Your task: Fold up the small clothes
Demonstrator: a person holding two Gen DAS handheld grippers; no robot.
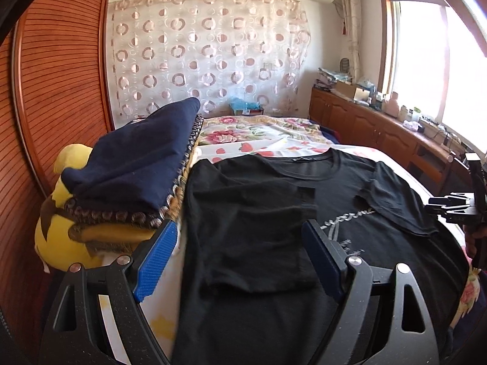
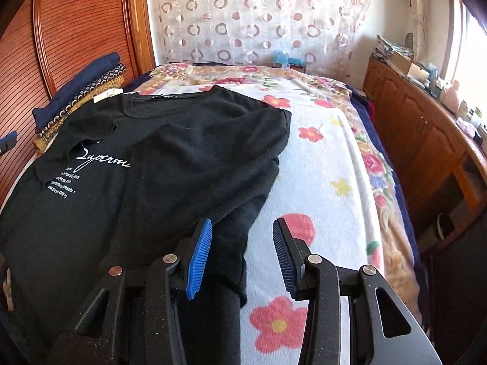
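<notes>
A black T-shirt (image 1: 258, 213) with white script lies flat on the bed, collar at the far end. In the left wrist view one side panel and sleeve are folded in over the chest. In the right wrist view the T-shirt (image 2: 197, 152) has its other side folded inward across the print. My left gripper (image 1: 240, 258) hovers open and wide over the folded panel, holding nothing. My right gripper (image 2: 242, 255) is open over the shirt's near edge; cloth lies below the gap, and the pads (image 2: 199, 258) do not press it. The right gripper (image 1: 453, 203) also shows at the left wrist view's right edge.
A stack of folded clothes (image 1: 137, 164), navy on top, rests on a yellow plush toy (image 1: 61, 231) by the slatted wardrobe door (image 1: 61, 76). The floral bedspread (image 2: 319, 167) stretches to the right of the shirt. A wooden cabinet (image 2: 420, 140) with clutter runs under the window.
</notes>
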